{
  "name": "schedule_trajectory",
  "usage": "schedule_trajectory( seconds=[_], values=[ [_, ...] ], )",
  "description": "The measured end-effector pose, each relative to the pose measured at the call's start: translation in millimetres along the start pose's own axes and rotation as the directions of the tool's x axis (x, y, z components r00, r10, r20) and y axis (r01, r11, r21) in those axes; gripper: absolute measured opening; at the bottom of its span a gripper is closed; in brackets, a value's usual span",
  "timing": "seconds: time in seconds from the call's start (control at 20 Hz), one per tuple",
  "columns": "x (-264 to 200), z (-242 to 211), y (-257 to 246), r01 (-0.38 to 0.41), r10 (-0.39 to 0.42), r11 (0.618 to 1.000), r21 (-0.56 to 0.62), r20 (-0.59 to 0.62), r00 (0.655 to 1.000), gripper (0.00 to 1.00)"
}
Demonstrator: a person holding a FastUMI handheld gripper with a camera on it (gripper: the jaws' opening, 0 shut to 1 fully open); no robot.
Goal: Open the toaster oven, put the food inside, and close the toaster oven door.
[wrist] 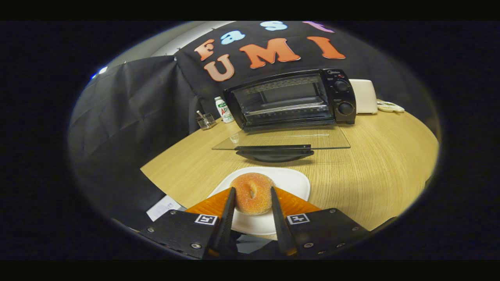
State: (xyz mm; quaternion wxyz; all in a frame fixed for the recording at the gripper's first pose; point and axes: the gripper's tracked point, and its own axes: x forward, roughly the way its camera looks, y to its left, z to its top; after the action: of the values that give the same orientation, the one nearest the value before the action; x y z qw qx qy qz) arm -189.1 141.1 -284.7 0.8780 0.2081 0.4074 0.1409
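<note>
Both fingers of the tool (252, 194) press the doughnut (252, 194) between them.

donut (252, 194): lower sides hidden behind the jaws, so can't tell whether both fingers (227, 218) press on it. plate (287, 183): near rim covered by the gripper (252, 191). bottle (223, 109) label too small to make out. white box (365, 95) half hidden behind the oven (291, 99). paper (164, 207) partly hidden at the tabletop (375, 164) edge.
</note>
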Motion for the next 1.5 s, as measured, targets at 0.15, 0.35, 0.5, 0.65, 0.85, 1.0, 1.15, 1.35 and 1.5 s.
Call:
schedule_trajectory(
  seconds=[0.15,0.35,0.5,0.65,0.85,1.0,1.15,1.35,1.5],
  values=[
    [5.8,2.0,20.2,-0.082,0.085,0.989,0.126,-0.018,0.996,0.5],
    [9.5,25.0,34.4,-0.132,0.127,0.969,0.209,0.036,0.991,0.5],
    [18.3,51.6,40.6,-0.144,0.122,0.961,0.237,0.107,0.987,0.49],
    [30.4,81.6,43.1,-0.157,0.109,0.947,0.279,0.181,0.977,0.49],
    [47.6,115.7,52.0,-0.188,0.119,0.932,0.308,0.229,0.966,0.49],
    [59.0,146.4,52.1,-0.186,0.105,0.939,0.29,0.276,0.956,0.49],
    [74.5,173.4,40.4,-0.164,0.062,0.936,0.311,0.315,0.947,0.49],
    [99.0,203.8,12.3,-0.089,-0.029,0.941,0.327,0.339,0.94,0.49],
    [116.4,217.9,-12.5,-0.037,-0.09,0.934,0.356,0.334,0.938,0.49]
  ],
)
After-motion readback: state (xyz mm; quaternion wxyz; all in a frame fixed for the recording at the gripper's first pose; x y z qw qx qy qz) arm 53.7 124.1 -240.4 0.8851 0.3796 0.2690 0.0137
